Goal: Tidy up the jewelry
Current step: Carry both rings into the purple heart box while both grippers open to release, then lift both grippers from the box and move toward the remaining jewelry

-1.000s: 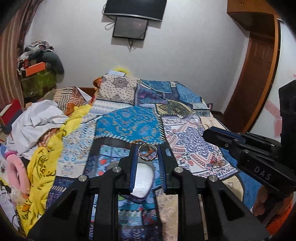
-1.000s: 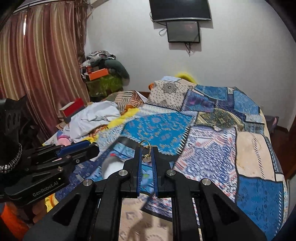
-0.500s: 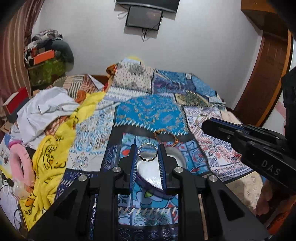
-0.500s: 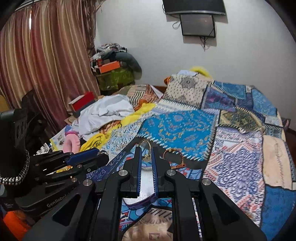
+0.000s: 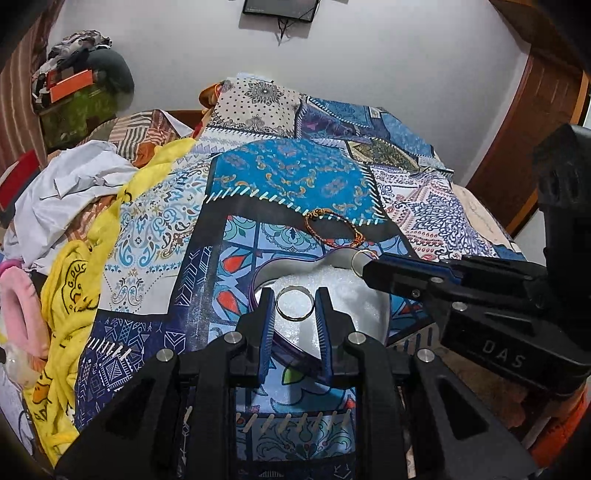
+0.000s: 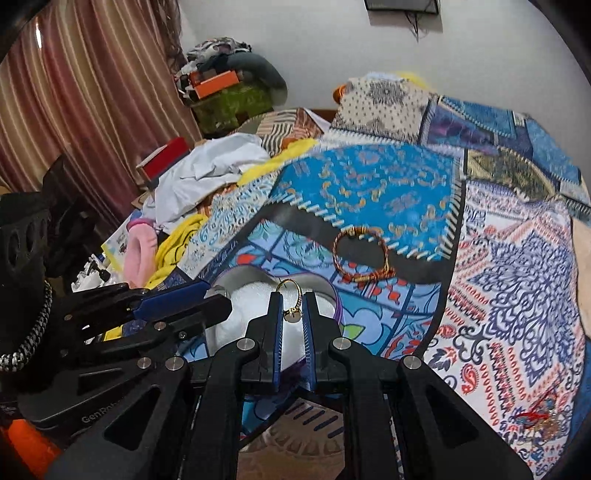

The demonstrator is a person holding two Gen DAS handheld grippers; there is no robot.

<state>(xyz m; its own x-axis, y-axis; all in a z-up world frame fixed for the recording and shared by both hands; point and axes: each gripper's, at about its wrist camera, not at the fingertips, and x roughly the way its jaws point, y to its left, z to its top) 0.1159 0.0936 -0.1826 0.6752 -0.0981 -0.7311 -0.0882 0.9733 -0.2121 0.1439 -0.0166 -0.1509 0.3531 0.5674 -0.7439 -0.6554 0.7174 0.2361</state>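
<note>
Left wrist view: left gripper (image 5: 294,309) with jaws set narrowly apart, clamped on a silver ring (image 5: 295,304) held flat between the blue pads, directly above the white foam lining of an open heart-shaped box (image 5: 373,314) with a purple rim. Right gripper (image 5: 369,271) reaching in from the right edge, tip over the far lobe of the same box, a gold ring (image 5: 360,260) protruding from its tip. Braided red-and-gold bracelet (image 5: 334,230) lying loose on the bedspread (image 5: 288,177) just beyond the box, apart from both tools. Patchwork bedspread in blue, white and black panels covering the bed. Yellow printed garment (image 5: 74,280), crumpled white cloth (image 5: 62,184) and a pink soft item (image 5: 18,314) heaped along the left side. White wall behind, a dark screen (image 5: 279,9) mounted high, wooden door (image 5: 535,122) at right, cluttered pile with an orange box (image 5: 70,83) in the far left corner. Right wrist view: right gripper (image 6: 293,312) with jaws fully closed on the gold ring (image 6: 291,299), band standing upright above the pads, over the white lining of the box (image 6: 255,295). Left gripper (image 6: 207,299) entering from the left, covering the near left part of the box; its ring not discernible here. Bracelet (image 6: 360,254) on the black strip of the bedspread (image 6: 517,277) just past the box. Striped curtain (image 6: 81,103) at left, clothing heap beside it, a red-and-white box (image 6: 164,160) at the bed's edge.
</note>
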